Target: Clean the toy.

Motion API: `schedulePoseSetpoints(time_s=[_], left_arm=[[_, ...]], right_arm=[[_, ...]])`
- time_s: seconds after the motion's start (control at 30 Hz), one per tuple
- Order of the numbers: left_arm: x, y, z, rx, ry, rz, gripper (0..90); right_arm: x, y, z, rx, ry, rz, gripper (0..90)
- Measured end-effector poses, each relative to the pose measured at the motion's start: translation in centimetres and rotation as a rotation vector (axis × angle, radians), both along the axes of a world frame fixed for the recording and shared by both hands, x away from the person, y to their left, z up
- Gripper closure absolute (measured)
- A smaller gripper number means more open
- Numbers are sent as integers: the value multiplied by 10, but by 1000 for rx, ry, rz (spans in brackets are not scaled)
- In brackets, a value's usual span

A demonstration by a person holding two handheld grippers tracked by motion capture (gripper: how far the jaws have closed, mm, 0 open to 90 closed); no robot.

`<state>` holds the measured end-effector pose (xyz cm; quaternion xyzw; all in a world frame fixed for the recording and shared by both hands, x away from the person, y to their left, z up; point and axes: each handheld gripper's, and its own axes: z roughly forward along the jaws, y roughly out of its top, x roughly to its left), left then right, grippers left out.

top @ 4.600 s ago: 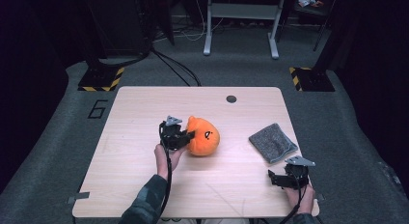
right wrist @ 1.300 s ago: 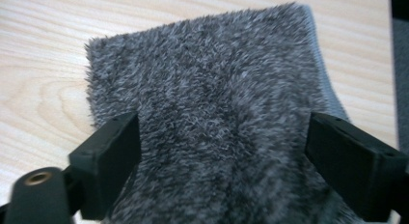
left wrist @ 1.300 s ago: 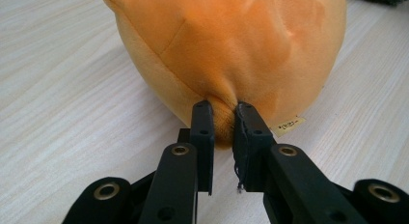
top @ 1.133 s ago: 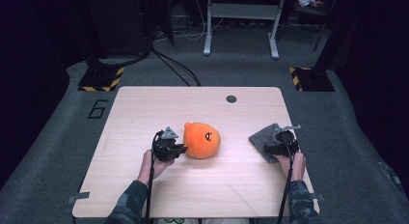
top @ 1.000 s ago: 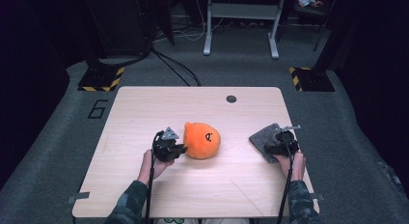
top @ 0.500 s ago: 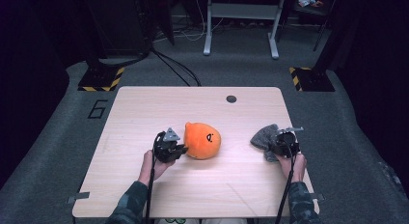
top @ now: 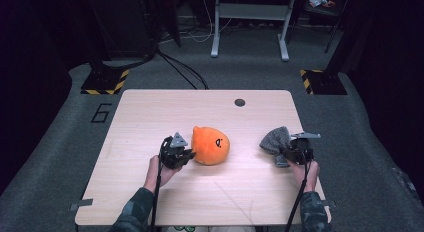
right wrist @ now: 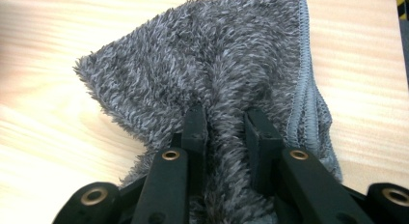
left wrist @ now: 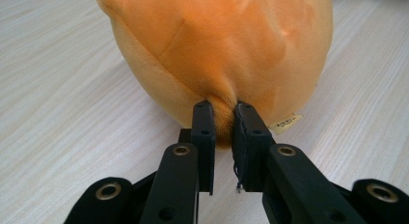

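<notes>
Plush [top: 211,145], orange, sits mid-frame on table [top: 150,112], its fabric pinched tight in left gripper [top: 186,155]. Cloth [top: 275,139], grey, bunched at right of frame; right gripper [top: 284,153] jaws just closed, clamping a fold.

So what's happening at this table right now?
A person works at a wooden table with a gripper in each hand. The left gripper is shut on a pinch of fabric at the base of an orange plush, which sits on the table. The right gripper has just been closing and now pinches a fold of a grey cloth, which is bunched up near the table's right edge.
</notes>
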<state>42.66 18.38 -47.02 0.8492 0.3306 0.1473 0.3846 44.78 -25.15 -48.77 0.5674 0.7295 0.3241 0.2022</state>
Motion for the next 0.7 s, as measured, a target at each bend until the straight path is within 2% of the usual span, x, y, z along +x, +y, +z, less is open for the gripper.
schedulePoseSetpoints(time_s=[0.17, 0.4, 0.57, 0.63, 0.7], left_arm=[[-1, -1, 1, -6, -7, -4, 805], [-1, -4, 2, -7, -23, 2, 807], [-2, -5, 4, -5, -22, -10, 811], [-2, -7, 4, -16, -30, -9, 812], [-2, -8, 5, -7, -29, -16, 813]], right_arm=[[-4, 6, 10, 28, -27, 35, 729], [-5, 19, 18, 86, -39, 74, 727], [-8, 28, 28, 113, -61, 104, 727], [-10, 33, 32, 116, -67, 121, 727], [-10, 39, 35, 119, -78, 140, 727]])
